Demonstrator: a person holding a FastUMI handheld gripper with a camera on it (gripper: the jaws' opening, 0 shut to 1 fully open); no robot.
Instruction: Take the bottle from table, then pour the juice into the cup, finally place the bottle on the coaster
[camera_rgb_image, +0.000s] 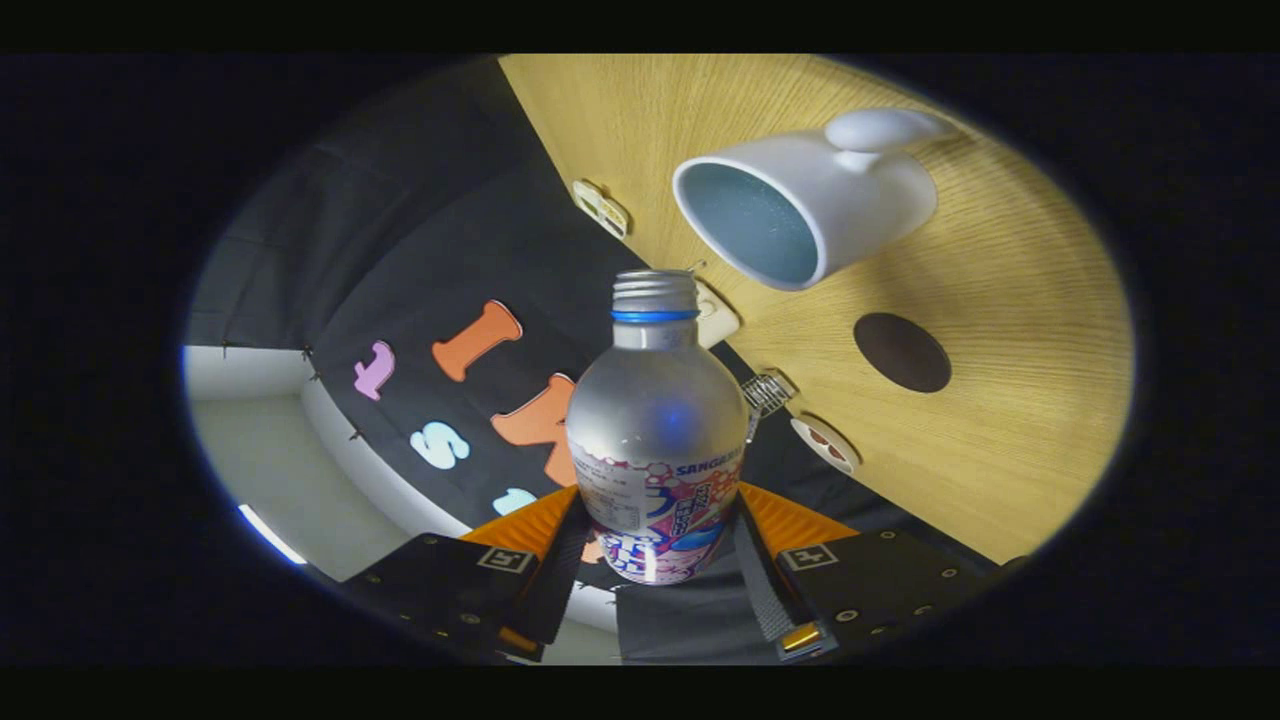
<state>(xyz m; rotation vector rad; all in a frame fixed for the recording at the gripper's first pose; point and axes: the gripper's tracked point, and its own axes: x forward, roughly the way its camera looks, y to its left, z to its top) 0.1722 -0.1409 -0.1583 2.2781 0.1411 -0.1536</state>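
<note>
Silver bottle (655, 420) with blue neck ring, white cup (800, 205) blue inside, dark brown coaster (901, 352), light woodgrain table (1000, 400).

The gripper (655, 560) clamps both fingers on a frosted silver metal bottle (655, 420), uncapped and tilted, apparently toward a white ceramic cup (800, 205) with a blue inside. Near it on the wooden table (1000, 400) lies a dark round coaster (902, 352).

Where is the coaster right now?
Gripper view: the coaster lies on the wooden table, beside the cup, beyond the bottle the tool grips.
</note>
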